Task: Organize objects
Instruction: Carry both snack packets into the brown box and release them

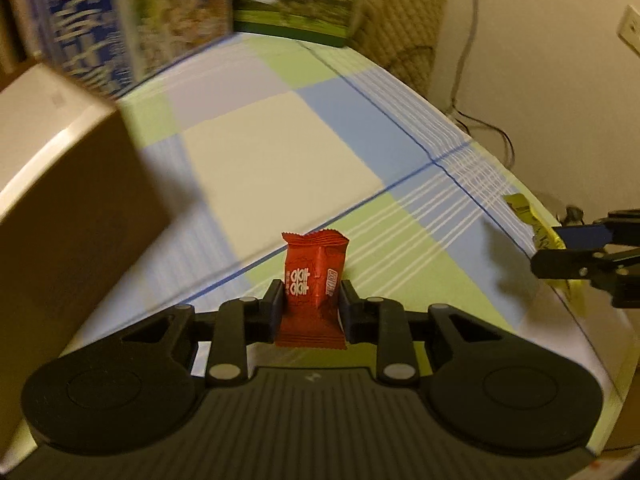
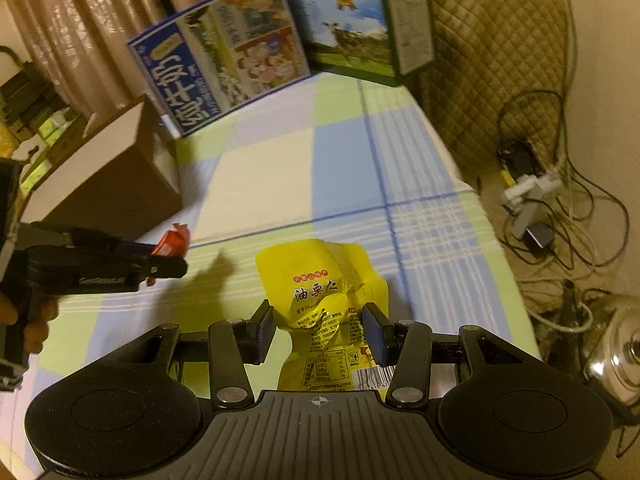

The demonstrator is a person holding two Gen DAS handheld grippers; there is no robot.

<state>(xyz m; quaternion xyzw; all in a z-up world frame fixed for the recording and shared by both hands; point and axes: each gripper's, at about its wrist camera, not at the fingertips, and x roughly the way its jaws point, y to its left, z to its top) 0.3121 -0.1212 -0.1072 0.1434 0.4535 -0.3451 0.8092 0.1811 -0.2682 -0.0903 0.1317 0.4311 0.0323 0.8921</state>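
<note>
Both grippers are loaded, so the step in hand looks like the carry toward a drop-off. In the left wrist view the left gripper (image 1: 308, 306) sits at the lower centre of the frame, its jaws closed narrowly on a red snack packet (image 1: 313, 280) that stands upright between the pads, above the checked tablecloth (image 1: 280, 152). In the right wrist view the right gripper (image 2: 318, 330), also lower centre, pinches the waist of a yellow chestnut pouch (image 2: 324, 300); the pouch crumples where the pads bite, and its barcode end points back toward the camera.

The likely target is the brown cardboard box (image 1: 72, 208) filling the left side of the left wrist view. Its top is open, but its inside is hidden from both cameras, so what it holds cannot be told. 2 printed cartons stand closed at the top of the frame: a blue carton (image 2: 216, 56) and a green carton with a cow (image 2: 352, 28).

The next move probably calls for lifting each item over the box rim before release, 1 gripper at a time to avoid a clash.
</note>
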